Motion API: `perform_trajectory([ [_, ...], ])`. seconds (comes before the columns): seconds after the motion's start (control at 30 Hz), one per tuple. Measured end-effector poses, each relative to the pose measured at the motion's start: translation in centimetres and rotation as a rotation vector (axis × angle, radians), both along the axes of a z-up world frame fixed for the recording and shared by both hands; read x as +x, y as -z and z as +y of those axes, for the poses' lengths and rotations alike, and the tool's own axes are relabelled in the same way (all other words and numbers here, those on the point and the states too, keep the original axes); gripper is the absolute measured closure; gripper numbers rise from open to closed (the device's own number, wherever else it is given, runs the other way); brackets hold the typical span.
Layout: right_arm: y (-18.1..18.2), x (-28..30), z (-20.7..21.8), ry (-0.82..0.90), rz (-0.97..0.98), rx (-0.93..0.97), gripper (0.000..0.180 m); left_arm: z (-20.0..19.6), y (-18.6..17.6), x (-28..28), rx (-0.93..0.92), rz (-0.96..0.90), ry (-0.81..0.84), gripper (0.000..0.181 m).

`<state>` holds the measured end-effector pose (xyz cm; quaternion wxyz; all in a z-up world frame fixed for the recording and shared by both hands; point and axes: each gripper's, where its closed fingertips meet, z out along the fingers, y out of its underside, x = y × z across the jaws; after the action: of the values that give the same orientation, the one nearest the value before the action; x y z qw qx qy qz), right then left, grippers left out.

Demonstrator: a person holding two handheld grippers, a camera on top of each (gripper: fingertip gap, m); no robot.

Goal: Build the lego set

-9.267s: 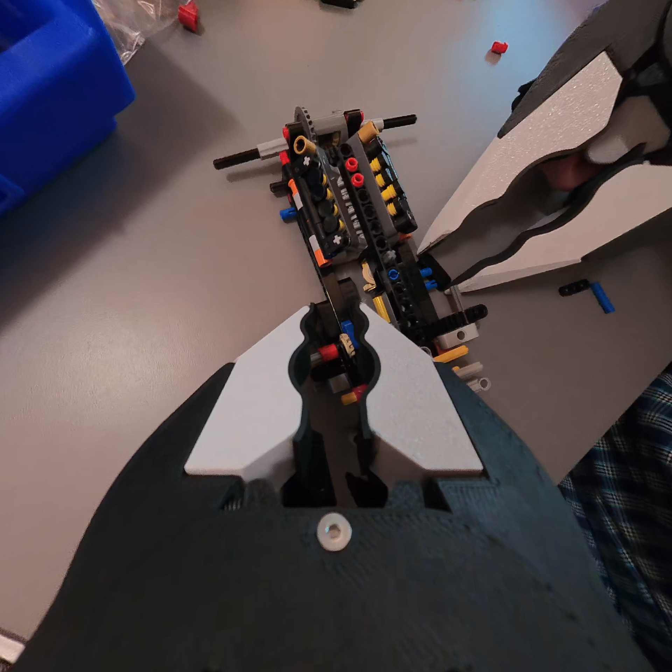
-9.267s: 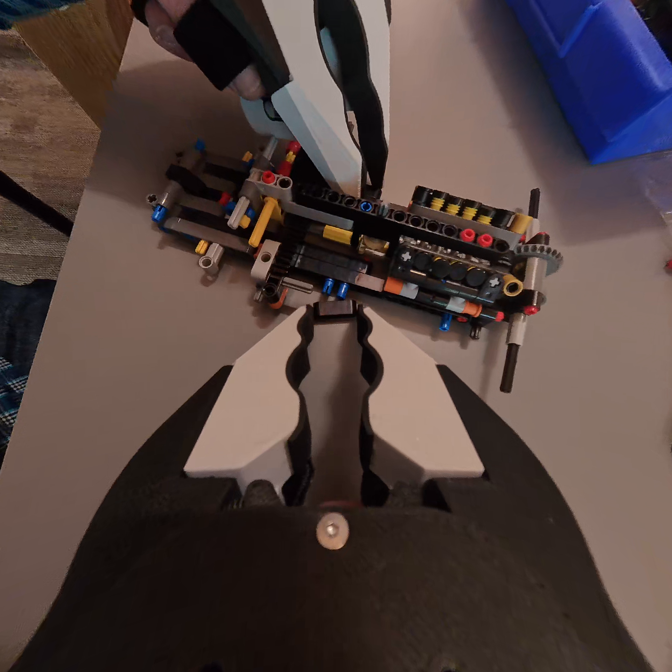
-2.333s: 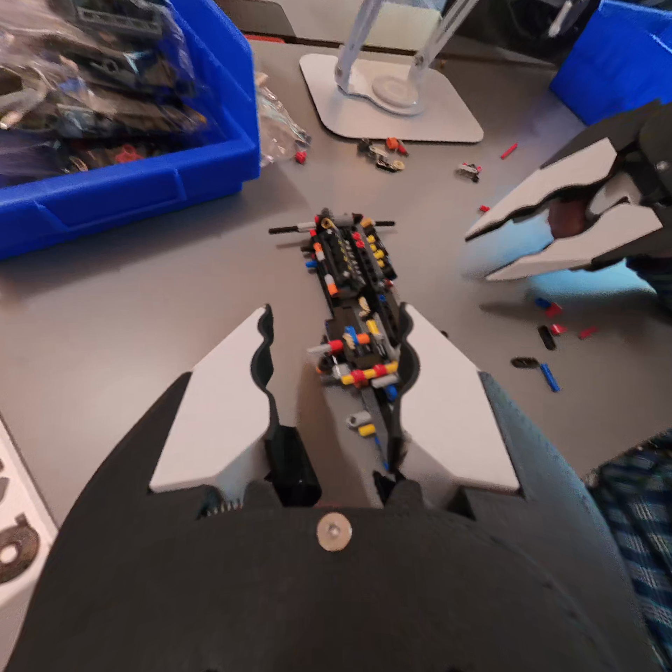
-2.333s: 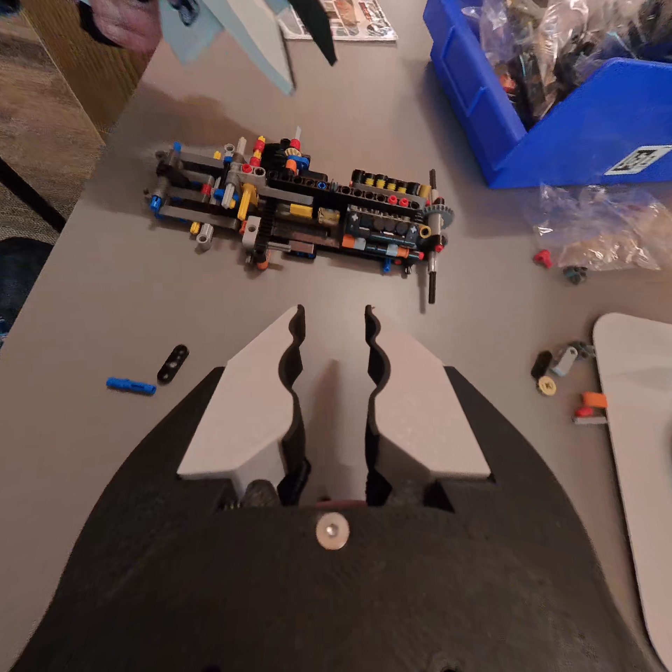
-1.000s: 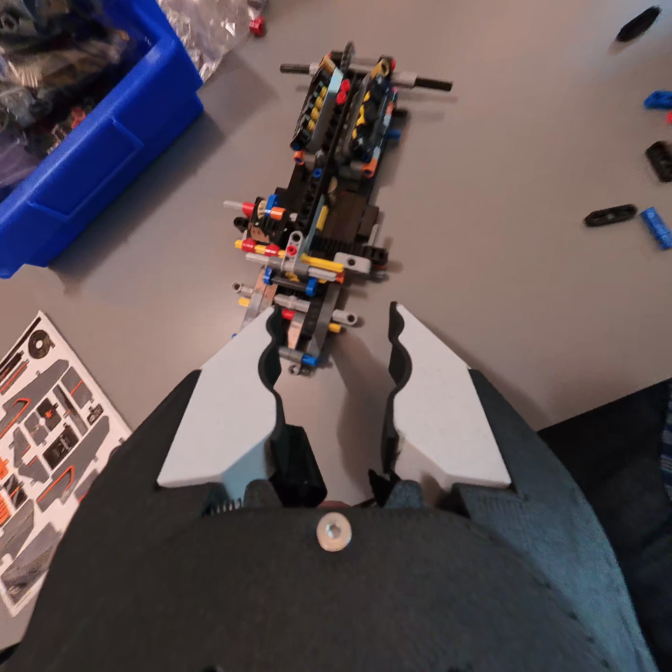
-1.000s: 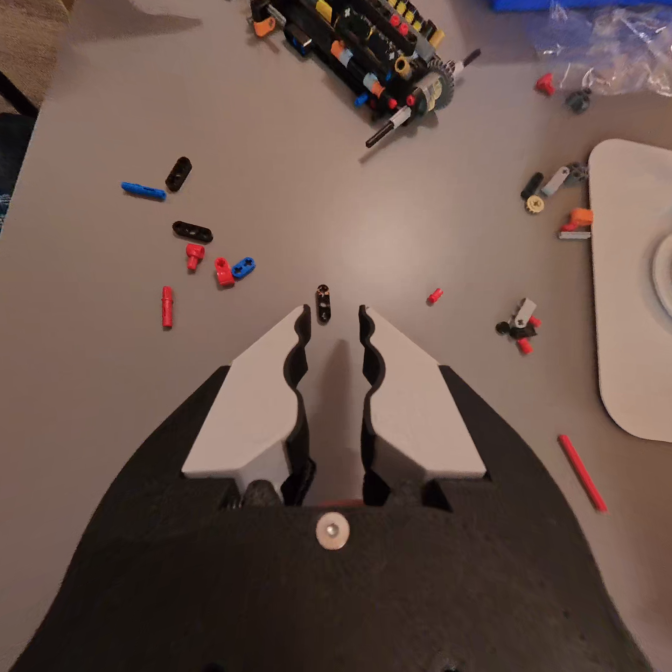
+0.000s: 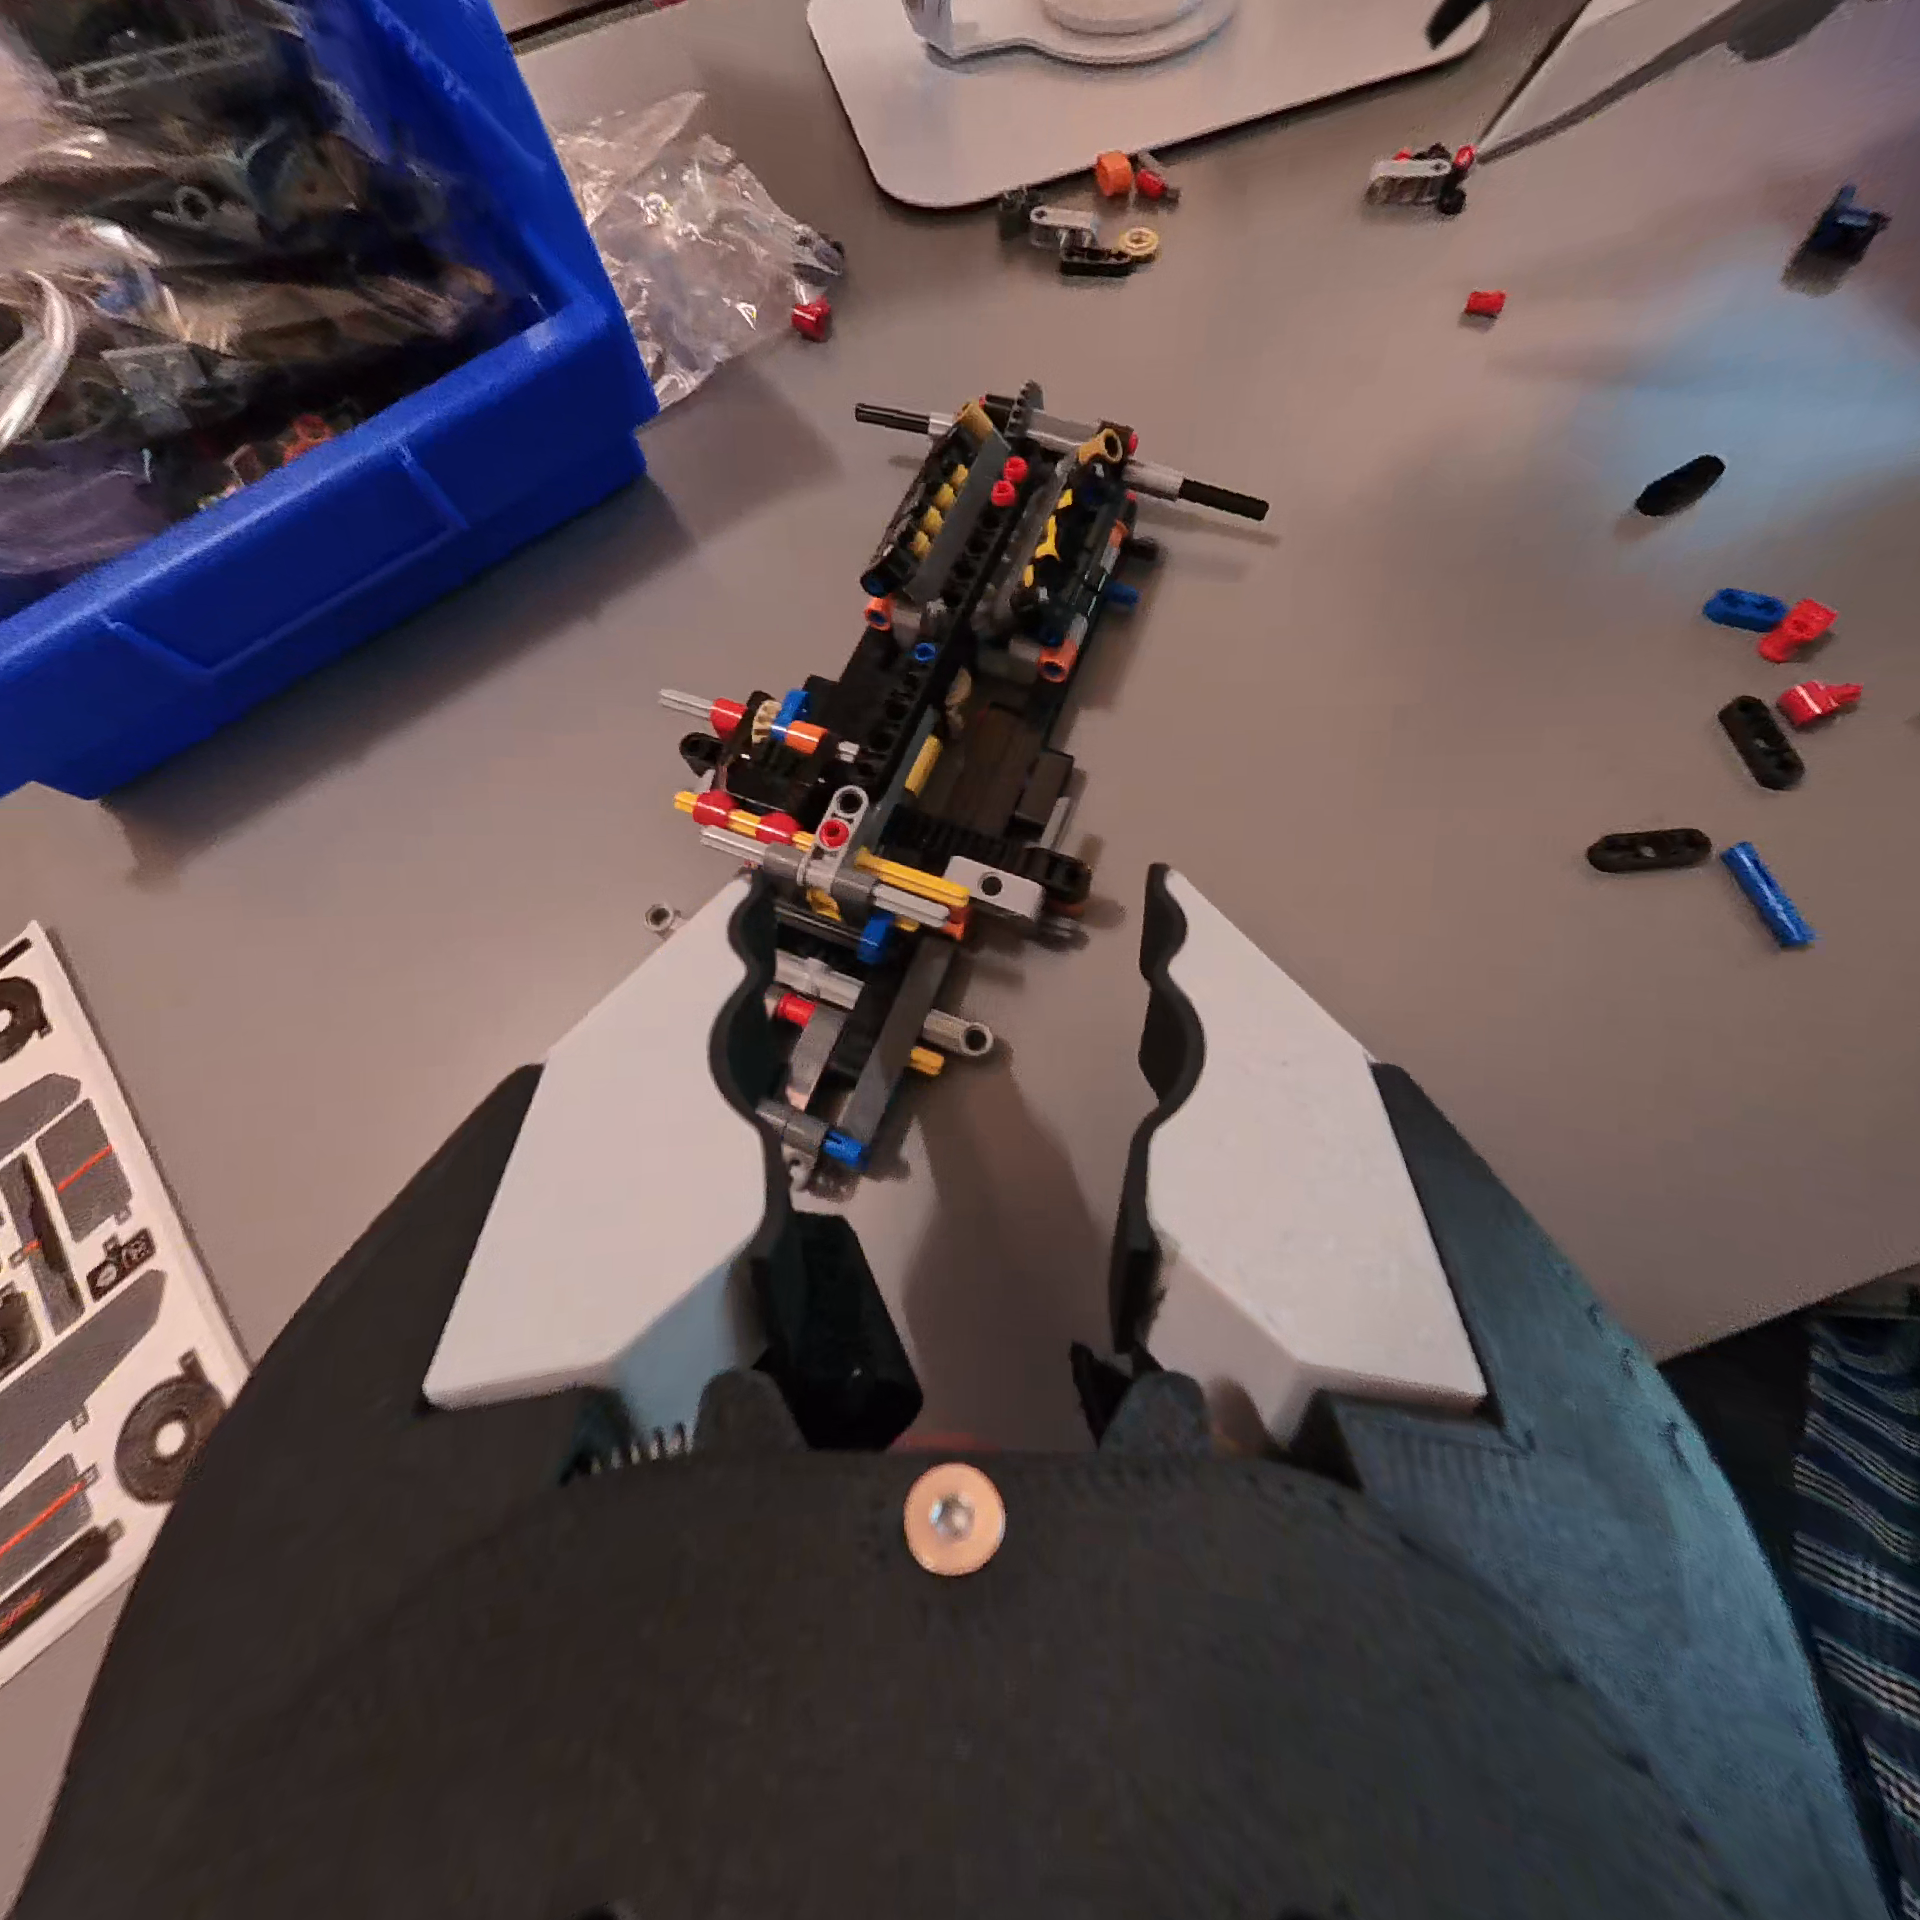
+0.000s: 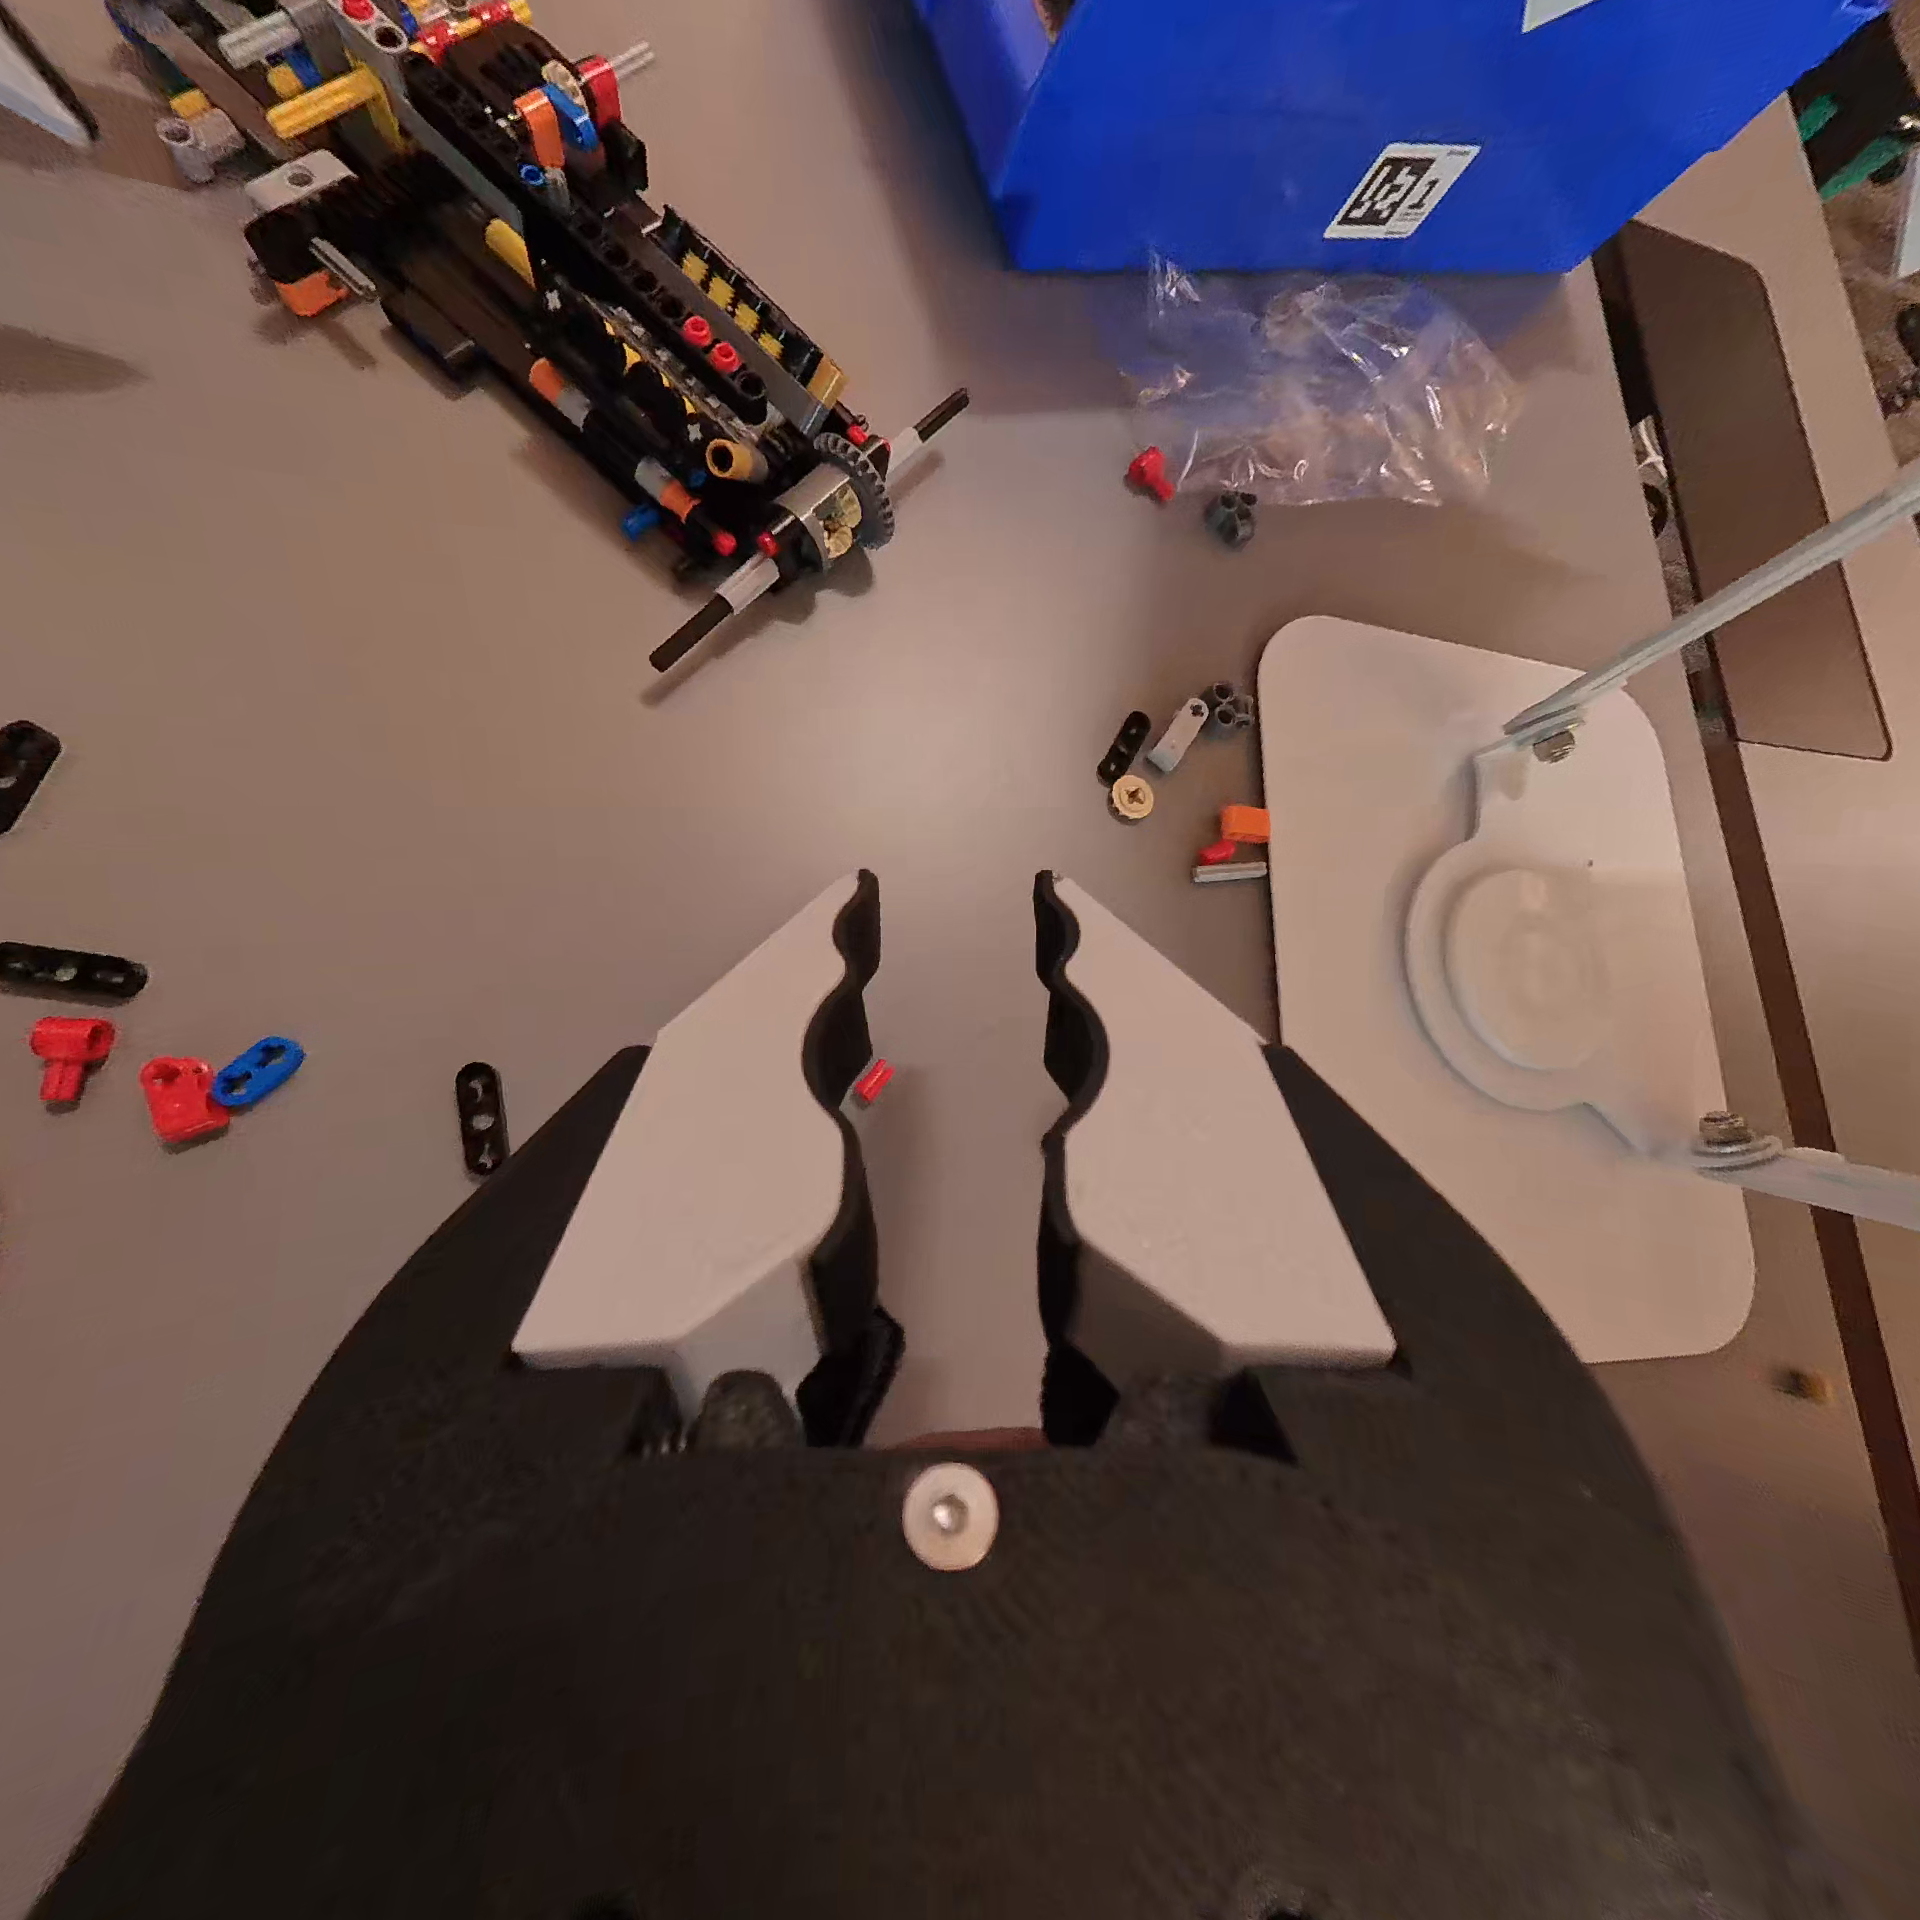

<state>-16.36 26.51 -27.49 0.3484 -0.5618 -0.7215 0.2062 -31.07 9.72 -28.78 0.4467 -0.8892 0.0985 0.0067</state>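
Note:
The long black lego chassis (image 7: pixel 966 707) with yellow, red and blue pins lies on the grey table. In the left wrist view my left gripper (image 7: pixel 945 894) is open, its fingers either side of the chassis's near end, not gripping it. The chassis also shows at the upper left of the right wrist view (image 8: pixel 582 312). My right gripper (image 8: pixel 951 883) is open and empty above bare table. A small red pin (image 8: pixel 871 1081) lies on the table beneath it, by the left finger. Its tips (image 7: pixel 1538 94) show at the top right of the left wrist view.
A blue parts bin (image 7: pixel 312 561) and a clear bag (image 7: pixel 686 229) sit far left. A white stand base (image 8: pixel 1475 987) is on the right. Loose pieces lie near the stand (image 8: pixel 1174 758) and to the left (image 8: pixel 177 1081). A sticker sheet (image 7: pixel 73 1299) lies near left. My hands' fingertips stand some 25 cm from each other.
My left gripper has moved forward so its open fingers straddle the chassis's near end. My right gripper has moved right, past the black link, and now hangs over the small red pin.

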Motion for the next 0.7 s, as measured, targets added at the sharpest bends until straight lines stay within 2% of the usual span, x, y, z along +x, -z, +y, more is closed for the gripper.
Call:
perform_trajectory([
  [0.2, 0.5, 1.4, -0.1, -0.009, -0.011, 0.018, 0.153, 0.9, -0.1, 1.0, 0.022, -0.009, 0.02, 0.108],
  [0.3, 0.4, 2.3, 0.1, 0.001, 0.001, 0.019, 0.153, 1.3, 0.2, 1.9, 0.015, 0.008, 0.034, 0.075],
  [0.33, 0.3, 2.6, 0.1, 0.002, 0.009, 0.021, 0.153, 1.4, 0.2, 2.2, 0.01, 0.018, 0.037, 0.07],
  [0.53, 0.7, 4.1, 0.4, 0.002, -0.005, 0.022, 0.154, 2.1, 0.5, 2.4, -0.003, 0.031, 0.037, 0.072],
  [0.7, 0.7, 4.5, 0.7, -0.004, -0.017, 0.018, 0.153, 2.3, 0.3, 2.2, 0.013, 0.046, 0.033, 0.083],
])
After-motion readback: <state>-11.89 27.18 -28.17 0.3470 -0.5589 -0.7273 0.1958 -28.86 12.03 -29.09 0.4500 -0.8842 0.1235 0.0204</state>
